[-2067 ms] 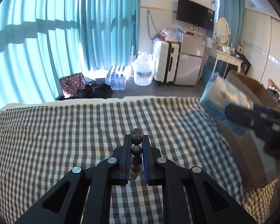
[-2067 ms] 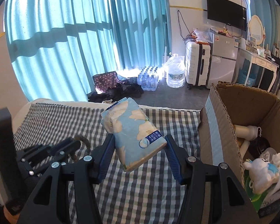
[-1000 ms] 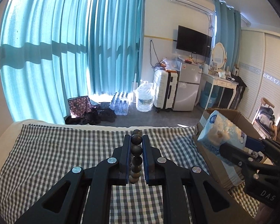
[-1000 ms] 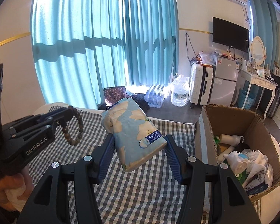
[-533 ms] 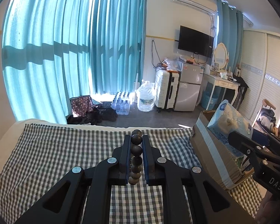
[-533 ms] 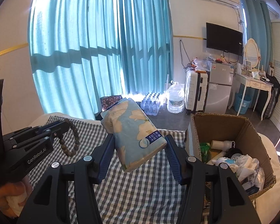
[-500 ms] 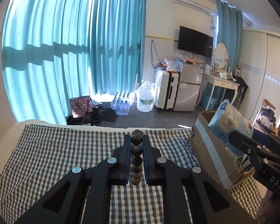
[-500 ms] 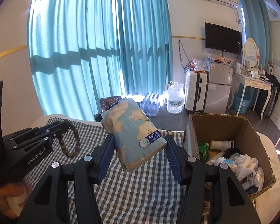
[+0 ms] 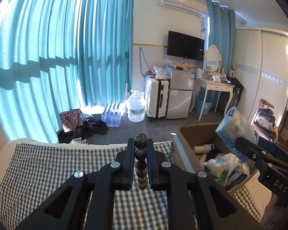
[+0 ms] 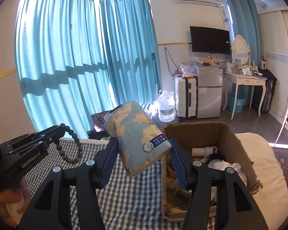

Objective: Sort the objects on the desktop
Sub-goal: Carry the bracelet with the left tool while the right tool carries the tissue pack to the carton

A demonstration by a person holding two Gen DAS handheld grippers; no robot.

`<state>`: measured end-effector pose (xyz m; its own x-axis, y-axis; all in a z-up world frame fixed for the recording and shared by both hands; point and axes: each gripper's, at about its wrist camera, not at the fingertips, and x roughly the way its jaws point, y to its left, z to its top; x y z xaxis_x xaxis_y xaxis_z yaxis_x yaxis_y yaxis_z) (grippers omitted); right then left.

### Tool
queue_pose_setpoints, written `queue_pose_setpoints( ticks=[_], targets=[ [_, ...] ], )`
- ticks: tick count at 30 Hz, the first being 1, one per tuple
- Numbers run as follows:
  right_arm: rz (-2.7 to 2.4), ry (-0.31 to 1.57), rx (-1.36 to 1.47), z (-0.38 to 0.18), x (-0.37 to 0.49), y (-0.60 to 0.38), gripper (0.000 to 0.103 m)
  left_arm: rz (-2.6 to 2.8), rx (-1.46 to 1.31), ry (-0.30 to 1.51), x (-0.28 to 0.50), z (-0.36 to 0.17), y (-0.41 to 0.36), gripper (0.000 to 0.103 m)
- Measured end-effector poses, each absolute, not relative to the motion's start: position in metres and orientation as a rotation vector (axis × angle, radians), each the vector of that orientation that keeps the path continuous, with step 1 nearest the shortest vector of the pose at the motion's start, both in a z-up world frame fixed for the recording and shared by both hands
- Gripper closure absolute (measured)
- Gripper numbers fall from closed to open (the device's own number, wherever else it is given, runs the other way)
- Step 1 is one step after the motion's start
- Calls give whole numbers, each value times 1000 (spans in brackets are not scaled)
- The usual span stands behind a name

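Right now both hands are up over the checked bed cover, each carrying something toward the cardboard box at its right end. The left hand-held gripper is pinched nearly flat on a bead bracelet, which hangs in a loose loop below the tips. It looks light but slippery and free to swing, so a firm nip on one or two beads seems wise. The right hand-held gripper, half spread, squeezes a soft tissue pack across its lower end; the pack tilts up and leftward, will likely dent rather than slip, and sits just left of the box opening.
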<state>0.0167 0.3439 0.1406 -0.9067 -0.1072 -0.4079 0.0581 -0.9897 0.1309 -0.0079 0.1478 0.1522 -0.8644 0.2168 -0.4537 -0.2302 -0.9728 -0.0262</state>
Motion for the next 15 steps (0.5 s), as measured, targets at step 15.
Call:
queue_pose_setpoints(
  ticks=[15],
  targets=[
    [-3175,-175,689,145,42,439,49,2698,-694,70,-35,157,253,92]
  ],
)
